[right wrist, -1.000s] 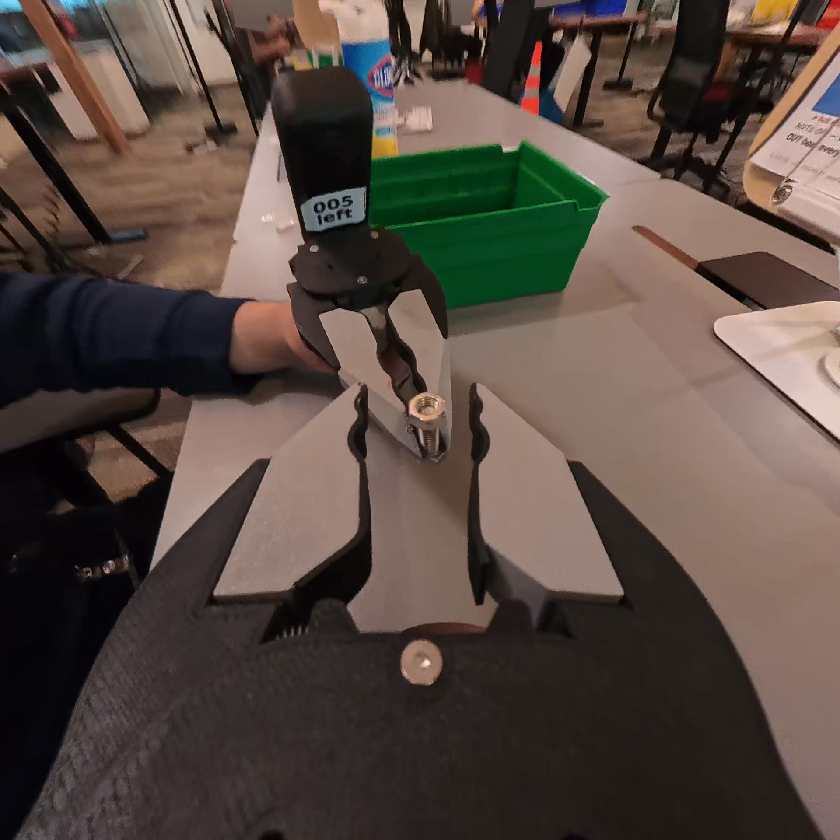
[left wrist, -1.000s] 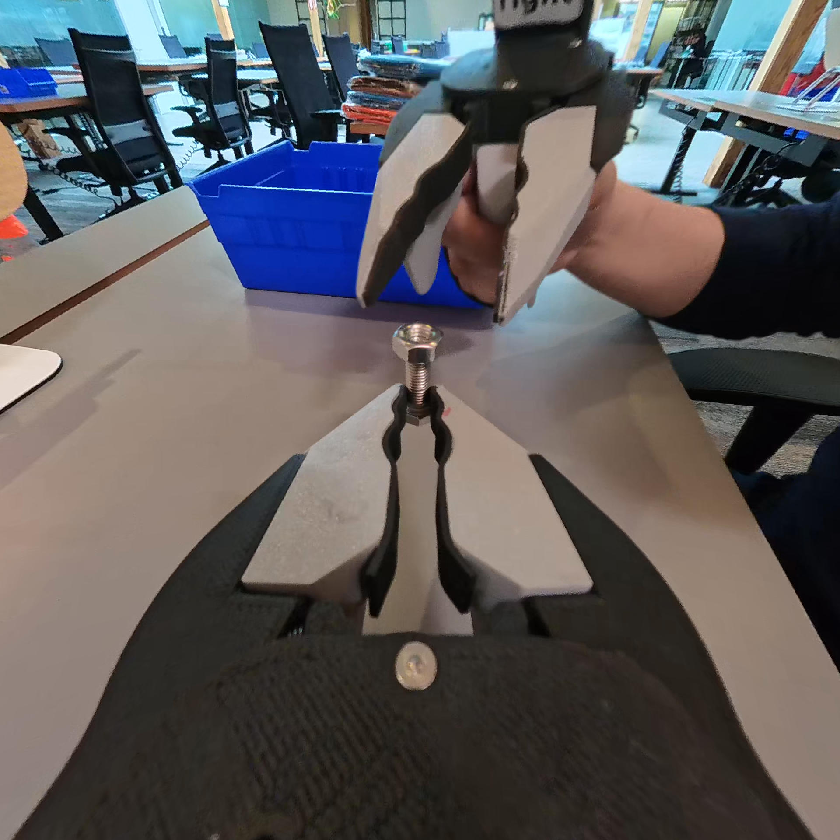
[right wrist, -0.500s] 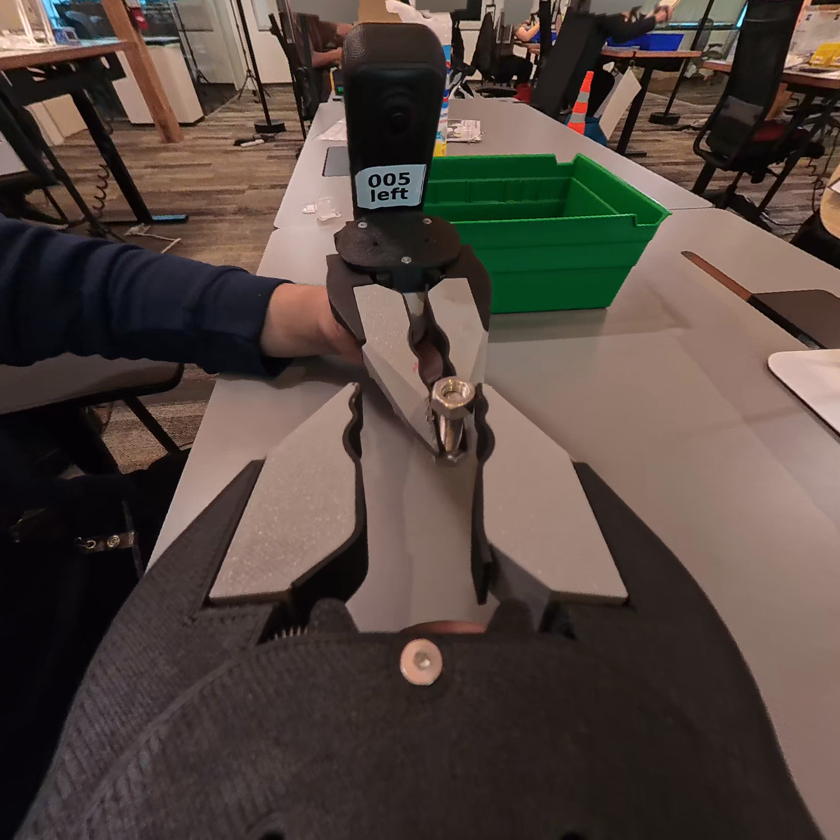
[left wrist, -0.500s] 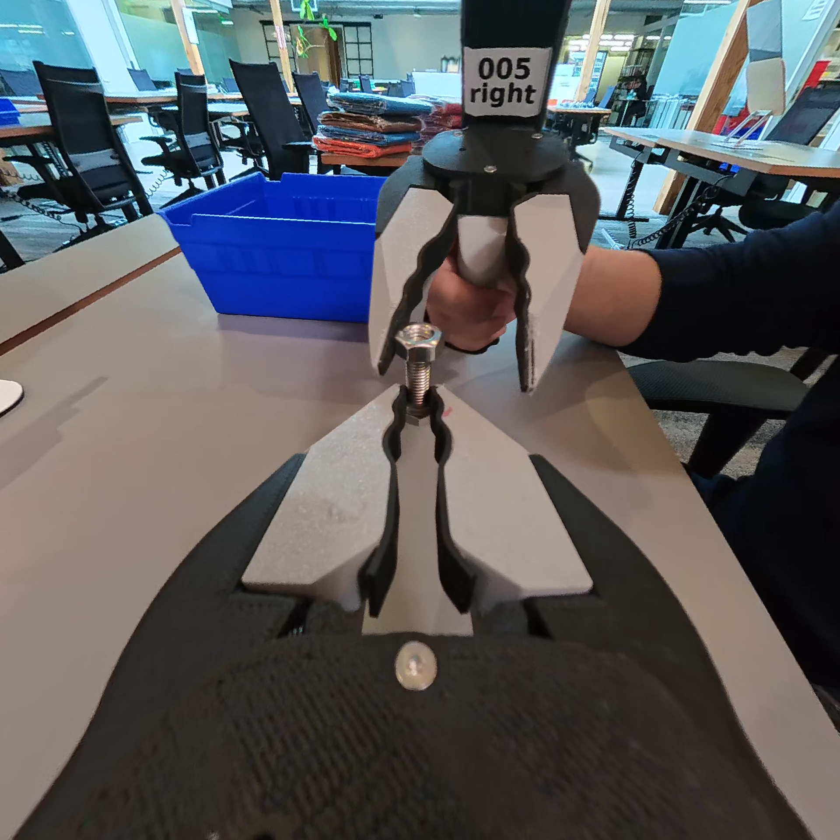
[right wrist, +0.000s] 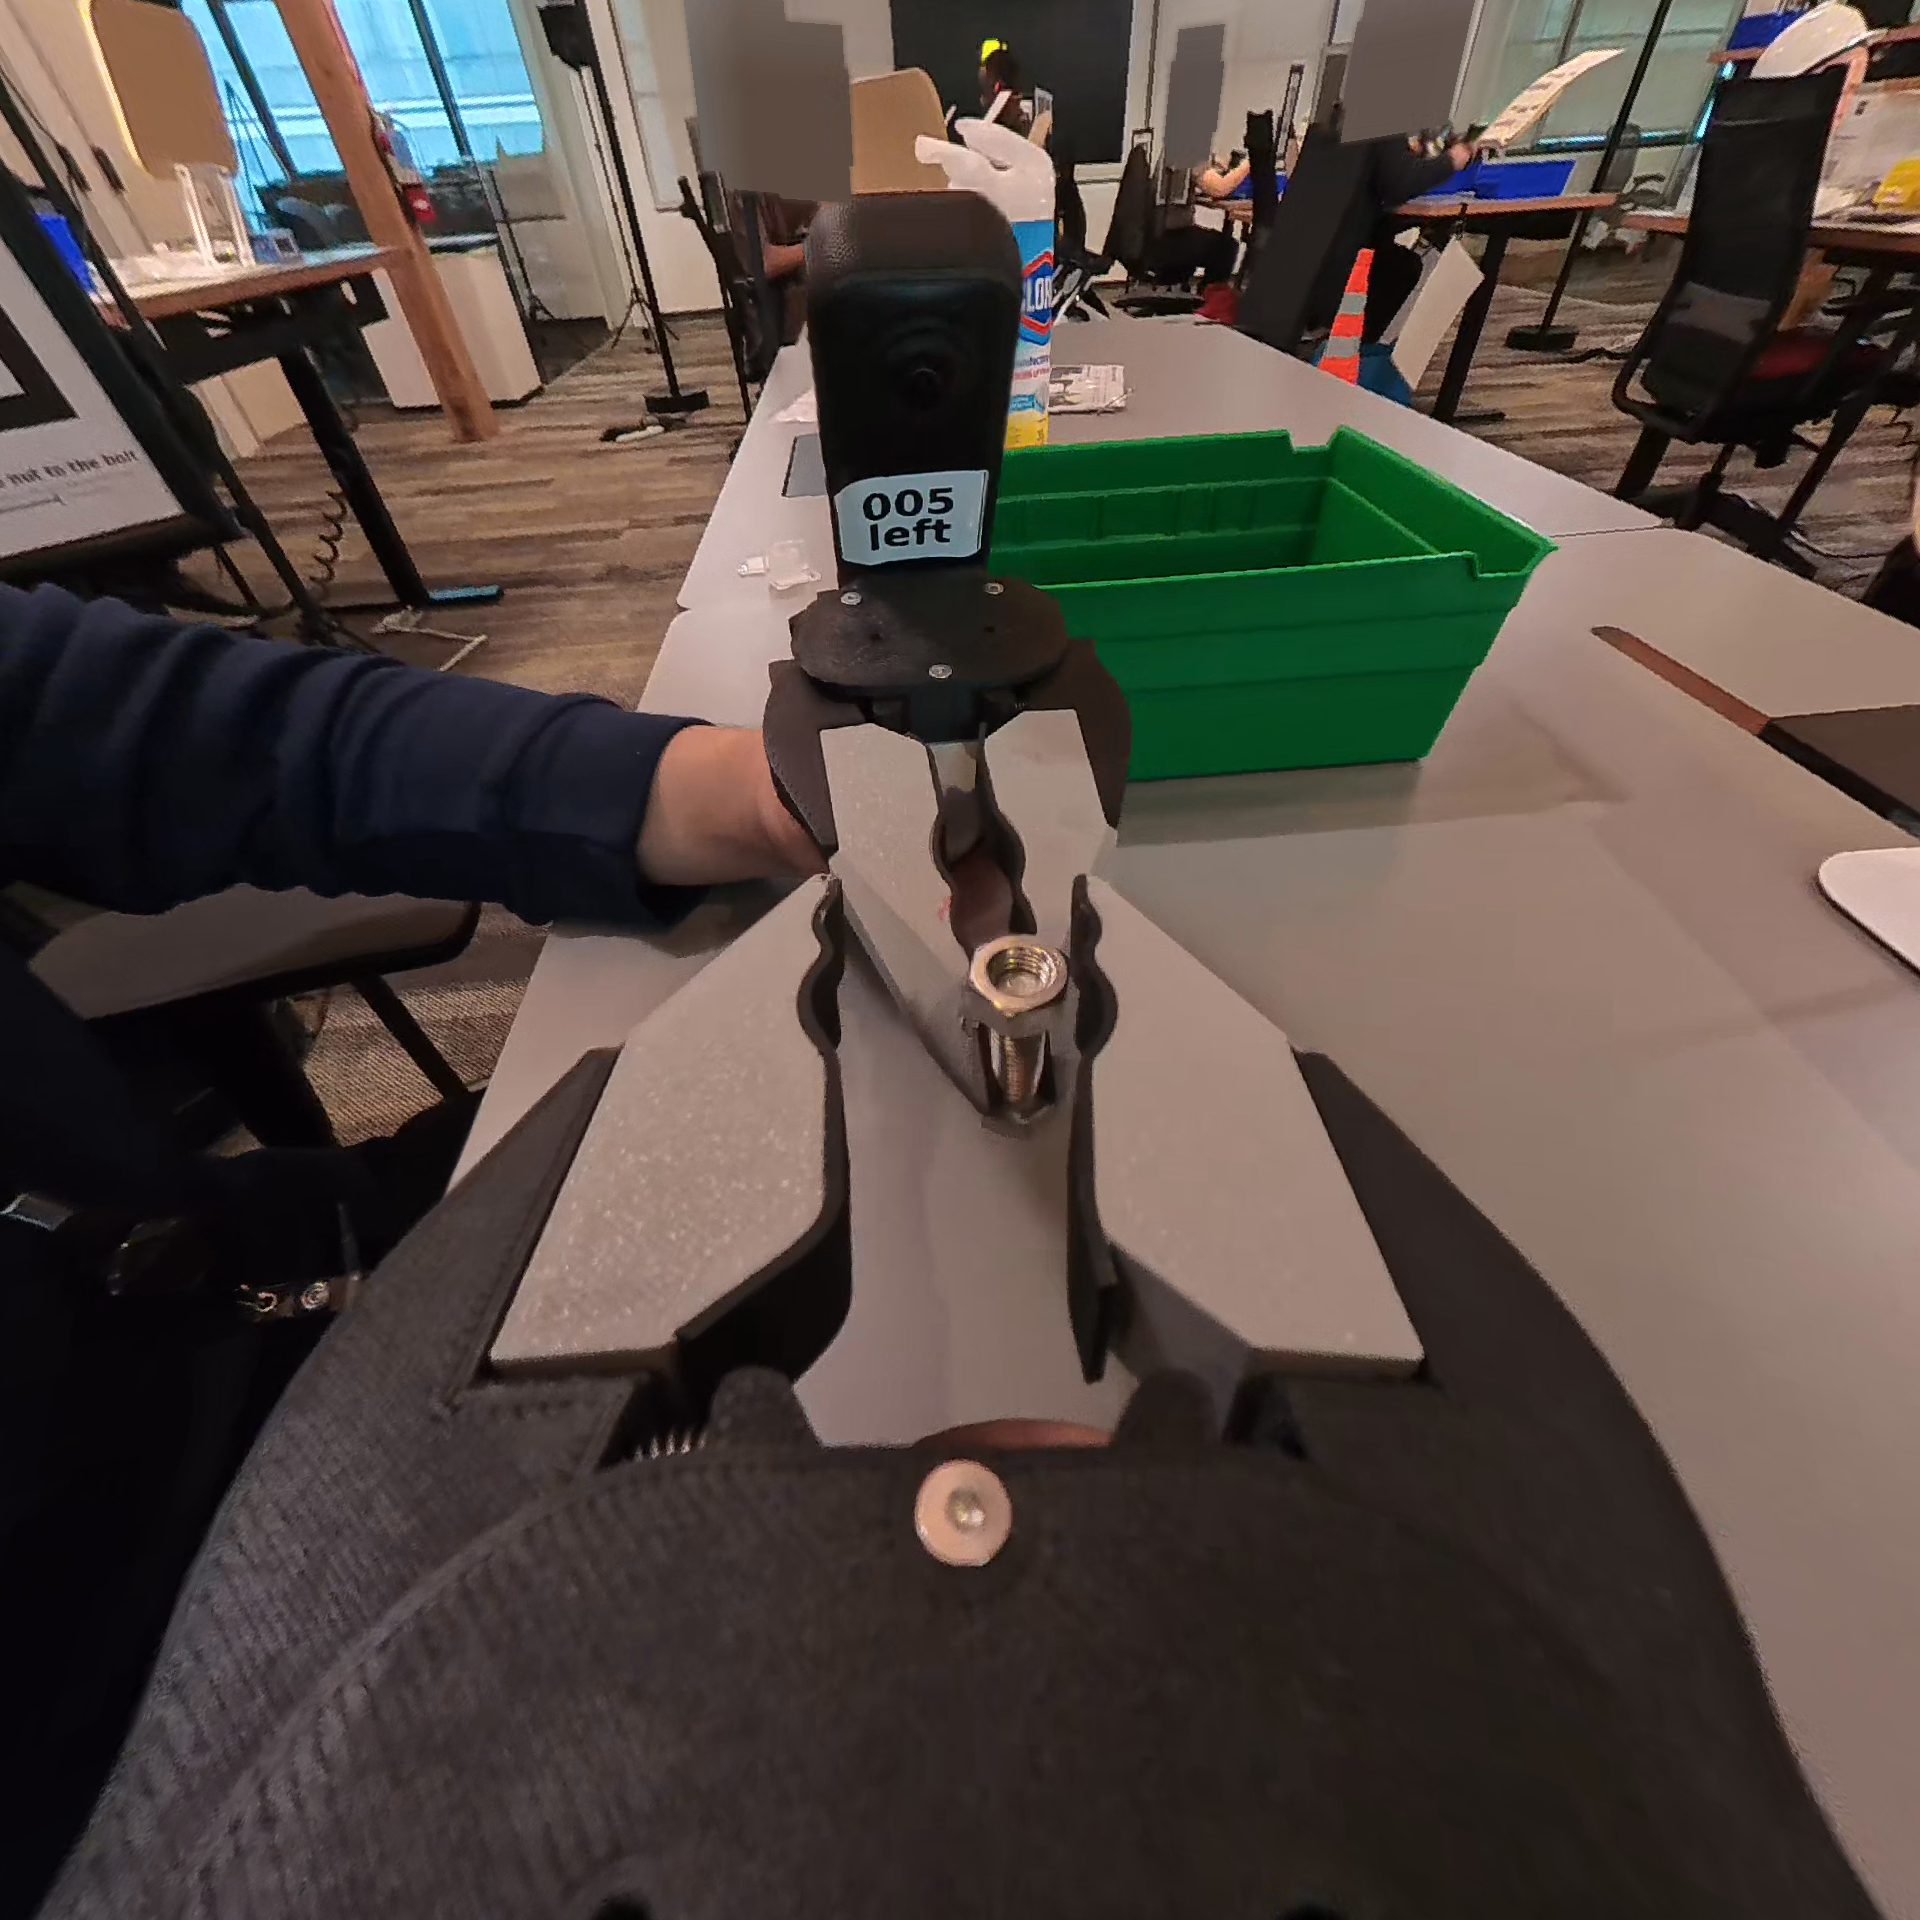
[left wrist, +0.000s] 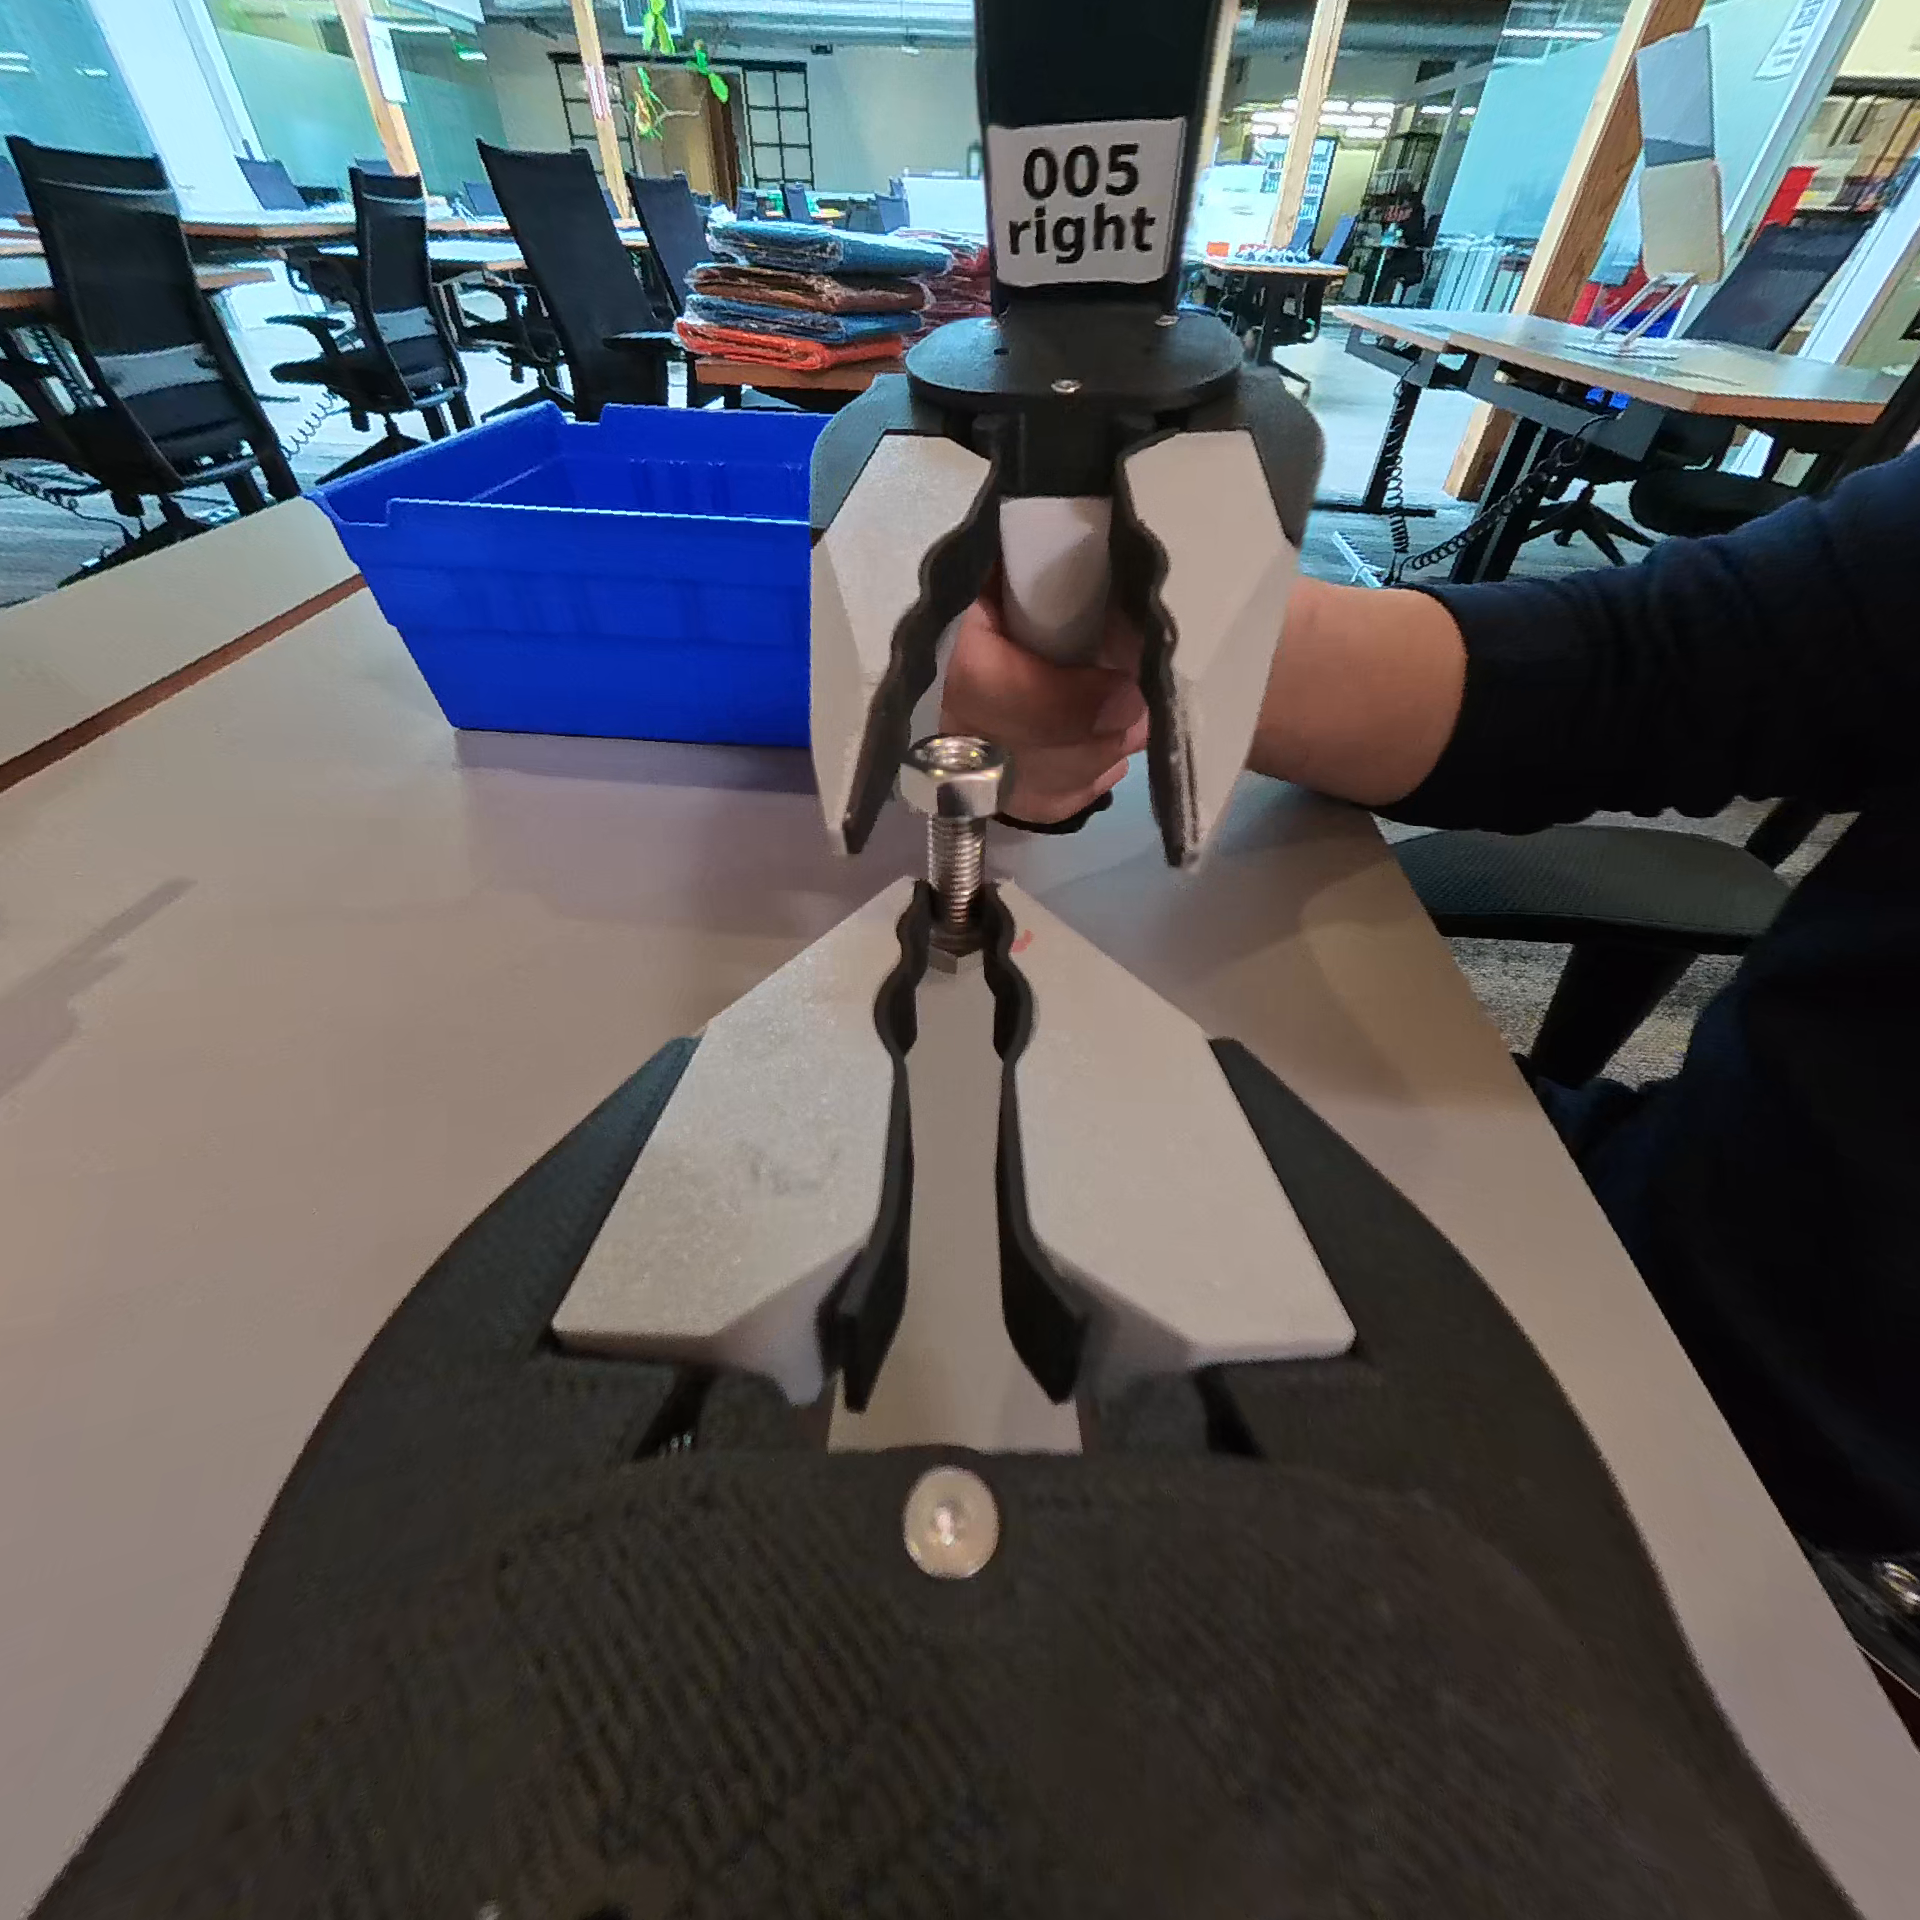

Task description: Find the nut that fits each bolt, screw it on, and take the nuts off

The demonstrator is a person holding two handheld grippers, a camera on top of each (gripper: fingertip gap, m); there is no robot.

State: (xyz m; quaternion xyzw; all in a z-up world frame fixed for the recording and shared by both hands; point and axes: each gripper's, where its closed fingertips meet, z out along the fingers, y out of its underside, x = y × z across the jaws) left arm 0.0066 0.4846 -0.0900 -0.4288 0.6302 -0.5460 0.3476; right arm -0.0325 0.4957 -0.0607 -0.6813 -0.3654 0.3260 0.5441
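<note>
My left gripper is shut on the head of a steel bolt and holds it upright above the grey table. A hex nut sits at the top of the bolt's thread. My right gripper faces it, open, with its fingers on either side of the nut. In the right wrist view the nut lies between my right gripper's open fingers, close to the right-hand finger, and the left gripper holds the bolt from behind.
A blue bin stands on the table beyond the right gripper. A green bin stands behind the left gripper, with a spray bottle farther back. A white flat object lies at the right edge. Office chairs and desks surround the table. The gap from one gripper's tips to the other's is roughly 4 cm.
My right gripper has come down from a tilted pose above the bolt and levelled out, so its open fingers now flank the nut. The left gripper keeps holding the bolt.
</note>
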